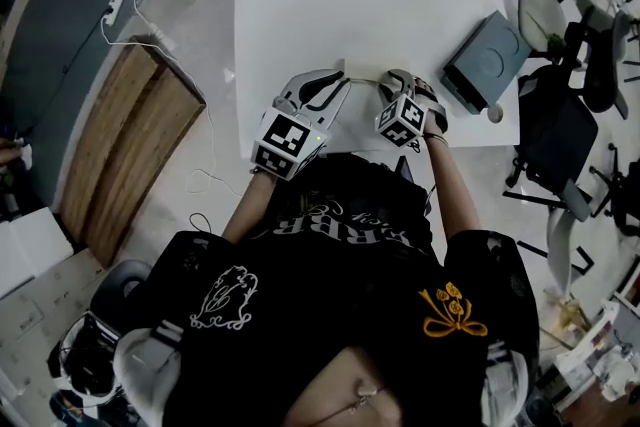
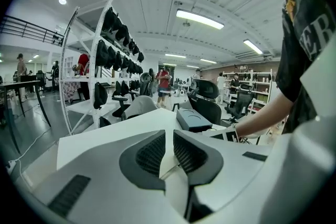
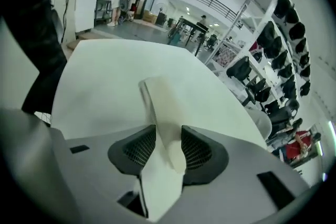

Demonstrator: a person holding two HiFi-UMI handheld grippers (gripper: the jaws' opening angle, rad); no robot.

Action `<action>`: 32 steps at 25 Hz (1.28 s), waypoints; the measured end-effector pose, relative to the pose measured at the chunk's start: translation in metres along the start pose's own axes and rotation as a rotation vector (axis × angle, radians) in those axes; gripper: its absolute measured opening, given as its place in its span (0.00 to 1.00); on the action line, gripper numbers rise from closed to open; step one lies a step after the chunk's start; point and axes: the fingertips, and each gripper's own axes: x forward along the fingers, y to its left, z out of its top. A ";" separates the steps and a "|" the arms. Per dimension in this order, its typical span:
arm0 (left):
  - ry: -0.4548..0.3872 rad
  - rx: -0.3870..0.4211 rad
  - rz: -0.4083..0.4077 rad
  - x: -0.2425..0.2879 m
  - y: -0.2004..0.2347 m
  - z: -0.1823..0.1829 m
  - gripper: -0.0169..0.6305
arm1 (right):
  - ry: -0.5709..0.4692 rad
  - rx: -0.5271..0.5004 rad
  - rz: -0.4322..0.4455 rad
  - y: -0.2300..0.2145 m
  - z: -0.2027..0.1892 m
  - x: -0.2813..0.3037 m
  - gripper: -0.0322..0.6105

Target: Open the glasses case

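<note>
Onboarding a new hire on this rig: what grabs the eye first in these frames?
The two grippers, left and right, meet at the near edge of the white table, the white glasses case standing between the right one's jaws. Next, the grey box at the table's right edge, and the rack of dark gear beyond.

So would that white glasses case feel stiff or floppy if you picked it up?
Probably stiff: the glasses case keeps a straight, unbent edge between the right gripper's jaws. Its smooth white surface may be slippery. It looks slim, so likely light.
</note>
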 end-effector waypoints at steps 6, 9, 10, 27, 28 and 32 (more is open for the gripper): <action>0.005 0.004 0.009 0.002 0.006 -0.002 0.10 | -0.001 -0.001 -0.008 -0.001 0.001 -0.001 0.28; 0.009 0.000 0.013 0.000 0.010 -0.003 0.10 | -0.004 0.014 0.021 -0.002 0.002 -0.001 0.27; 0.010 -0.002 0.016 -0.001 0.011 -0.004 0.10 | -0.009 0.024 0.027 -0.003 0.004 -0.002 0.26; 0.012 -0.024 0.044 -0.010 0.013 -0.009 0.10 | -0.073 0.231 -0.007 -0.068 0.035 0.003 0.16; 0.013 -0.026 0.045 -0.011 0.013 -0.010 0.10 | -0.068 0.247 -0.006 -0.071 0.036 0.006 0.16; 0.014 -0.027 0.059 -0.012 0.015 -0.010 0.10 | -0.057 0.285 0.000 -0.084 0.038 0.016 0.17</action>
